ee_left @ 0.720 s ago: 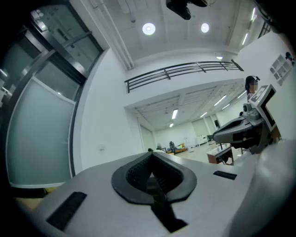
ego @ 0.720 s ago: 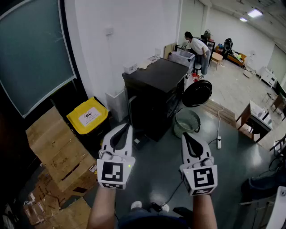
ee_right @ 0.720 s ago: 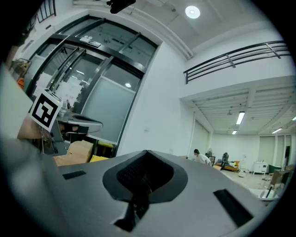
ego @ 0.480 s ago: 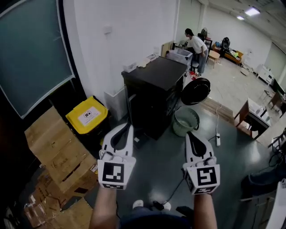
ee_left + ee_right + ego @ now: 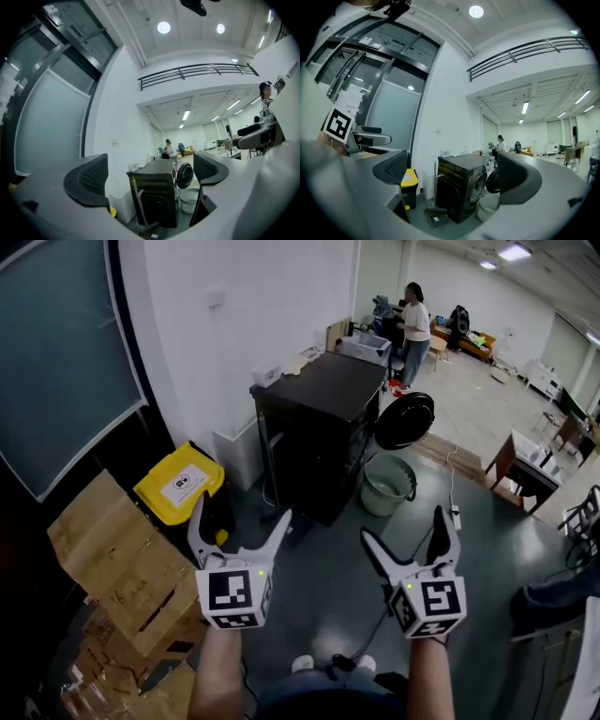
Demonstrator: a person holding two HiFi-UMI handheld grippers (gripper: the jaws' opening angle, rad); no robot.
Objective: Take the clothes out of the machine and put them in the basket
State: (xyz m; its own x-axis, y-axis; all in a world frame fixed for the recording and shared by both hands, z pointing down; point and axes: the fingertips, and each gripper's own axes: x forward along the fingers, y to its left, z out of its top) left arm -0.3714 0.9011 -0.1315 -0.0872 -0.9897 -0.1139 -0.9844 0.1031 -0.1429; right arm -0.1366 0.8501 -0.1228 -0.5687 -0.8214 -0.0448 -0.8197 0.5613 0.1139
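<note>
So far nothing has been taken up. The left hand-held gripper (image 5: 241, 512) and the right hand-held gripper (image 5: 405, 524) are held out side by side at about waist height, each with its jaws spread wide and nothing between them; each gripper view shows only the room through the gap.

Both point toward the machine (image 5: 319, 427), a black front-loader against the white wall, well apart from the grippers across bare floor (image 5: 328, 587). Its round door (image 5: 405, 421) hangs open on the side facing away from the wall. The basket (image 5: 375, 502), a pale round tub, stands on the floor just beside that door. No clothes can be seen from here: the drum mouth faces away from the head view, so they are presumably inside. A yellow-lidded bin (image 5: 180, 486) and stacked cardboard boxes (image 5: 112, 549) stand to the left, and a person (image 5: 413, 320) is busy far back in the room.

The clothes should be soft and limp, light if dry, heavier and clingy if damp, and probably tangled together. A pinch on a thin hem would likely slip or drag only a corner, so the better hold looks like a thick bunched fold near the middle of one garment, with the jaws closed firmly. Trailing sleeves may catch on the drum lip or pull other pieces out onto the floor, so each piece wants lifting clear before it goes over the basket.
</note>
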